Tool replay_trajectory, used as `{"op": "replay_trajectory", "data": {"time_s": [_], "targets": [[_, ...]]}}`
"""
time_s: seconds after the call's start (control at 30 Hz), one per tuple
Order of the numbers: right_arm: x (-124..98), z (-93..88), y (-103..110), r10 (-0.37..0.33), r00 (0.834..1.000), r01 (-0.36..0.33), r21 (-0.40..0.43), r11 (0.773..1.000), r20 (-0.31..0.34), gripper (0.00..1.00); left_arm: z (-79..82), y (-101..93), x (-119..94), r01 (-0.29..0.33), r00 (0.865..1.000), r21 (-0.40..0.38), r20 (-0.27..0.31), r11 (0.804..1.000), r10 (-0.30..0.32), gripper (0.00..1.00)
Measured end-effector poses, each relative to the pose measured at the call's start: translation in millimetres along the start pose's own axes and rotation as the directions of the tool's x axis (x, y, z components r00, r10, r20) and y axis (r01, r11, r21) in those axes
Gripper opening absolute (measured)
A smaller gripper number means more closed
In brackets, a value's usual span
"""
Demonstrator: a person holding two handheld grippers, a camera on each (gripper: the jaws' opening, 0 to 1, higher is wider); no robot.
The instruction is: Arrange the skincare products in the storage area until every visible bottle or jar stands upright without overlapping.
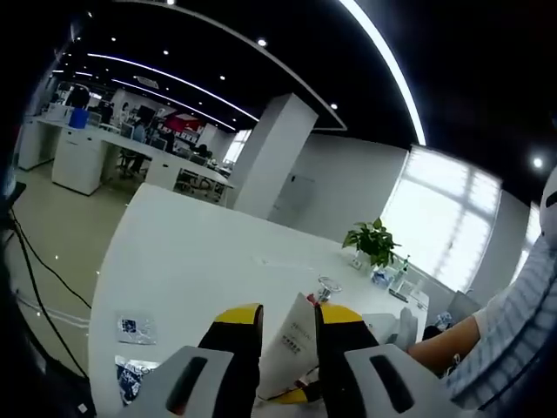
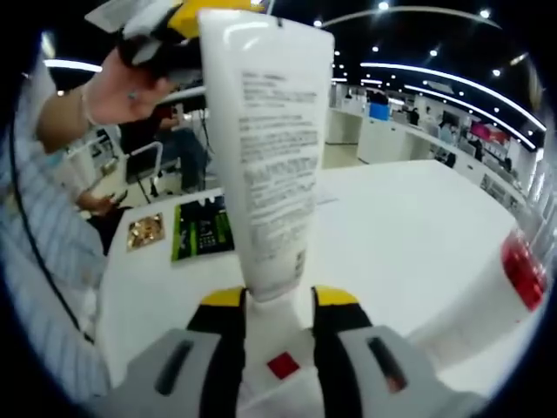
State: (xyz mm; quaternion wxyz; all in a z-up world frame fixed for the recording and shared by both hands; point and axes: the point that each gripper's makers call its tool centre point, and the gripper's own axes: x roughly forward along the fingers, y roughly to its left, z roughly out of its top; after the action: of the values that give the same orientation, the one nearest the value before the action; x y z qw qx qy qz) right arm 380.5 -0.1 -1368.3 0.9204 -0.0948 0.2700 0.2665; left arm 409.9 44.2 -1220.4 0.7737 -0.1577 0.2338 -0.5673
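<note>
A white tube (image 2: 274,165) with grey printed text stands on end over the white table (image 2: 409,226). My right gripper (image 2: 278,305) is shut on its narrow lower end. Above, my left gripper (image 2: 161,26), held by a hand (image 2: 117,87), pinches the tube's upper corner. In the left gripper view the white tube (image 1: 294,344) sits between the yellow-tipped jaws of my left gripper (image 1: 289,326), which is shut on it. A white bottle with a red band (image 2: 520,270) lies or leans at the right edge; its pose is unclear.
Green-black packets (image 2: 202,228) and a gold packet (image 2: 144,231) lie on the table to the left. Blue-printed sachets (image 1: 135,329) rest near the table (image 1: 200,252) edge. A potted plant (image 1: 374,242) and a small glass (image 1: 328,286) stand farther off. A striped sleeve (image 1: 509,331) reaches in.
</note>
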Motion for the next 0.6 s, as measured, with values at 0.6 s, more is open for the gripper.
{"op": "replay_trajectory", "data": {"time_s": [0.6], "targets": [[-29.5, 41.5, 1.7, -0.180, 0.969, 0.150, 0.175, 0.973, 0.170, 0.39, -50.5, 31.5, -18.6, -0.113, 0.993, -0.025, -0.036, 0.993, 0.112, 0.23]]}}
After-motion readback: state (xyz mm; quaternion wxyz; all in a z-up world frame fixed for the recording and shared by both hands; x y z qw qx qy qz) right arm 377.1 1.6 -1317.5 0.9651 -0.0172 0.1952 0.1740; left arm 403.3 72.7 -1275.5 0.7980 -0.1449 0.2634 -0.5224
